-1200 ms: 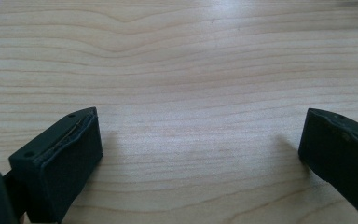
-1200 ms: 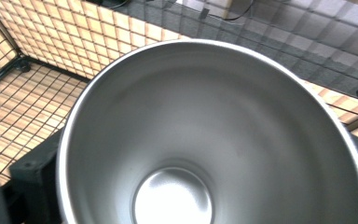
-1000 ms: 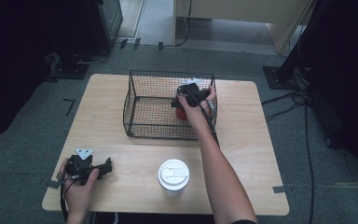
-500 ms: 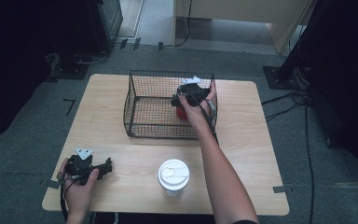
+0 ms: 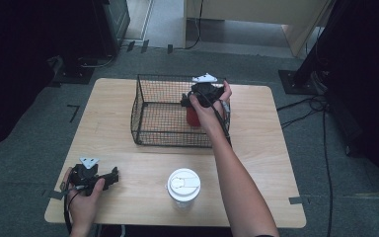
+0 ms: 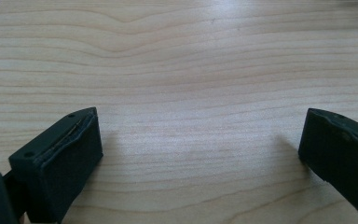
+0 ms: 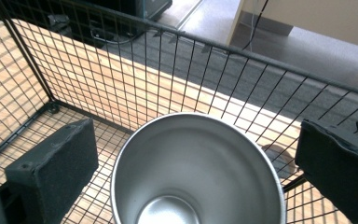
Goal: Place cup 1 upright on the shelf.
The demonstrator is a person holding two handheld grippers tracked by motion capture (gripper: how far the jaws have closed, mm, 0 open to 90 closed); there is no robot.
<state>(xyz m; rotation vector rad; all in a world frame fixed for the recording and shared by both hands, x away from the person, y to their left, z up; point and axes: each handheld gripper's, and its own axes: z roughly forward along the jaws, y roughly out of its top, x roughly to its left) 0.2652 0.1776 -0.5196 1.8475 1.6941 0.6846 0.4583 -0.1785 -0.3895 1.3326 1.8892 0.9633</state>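
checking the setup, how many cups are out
2. A red cup with a steel inside stands in the wire basket under the right gripper. A white lidded cup stands on the table's near edge.

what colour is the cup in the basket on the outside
Red outside, seen best in the high view: the cup in the wire basket. Its inside is bare silver metal.

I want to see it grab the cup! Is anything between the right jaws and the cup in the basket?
Nothing visible. The right gripper has open jaws either side of the cup inside the basket.
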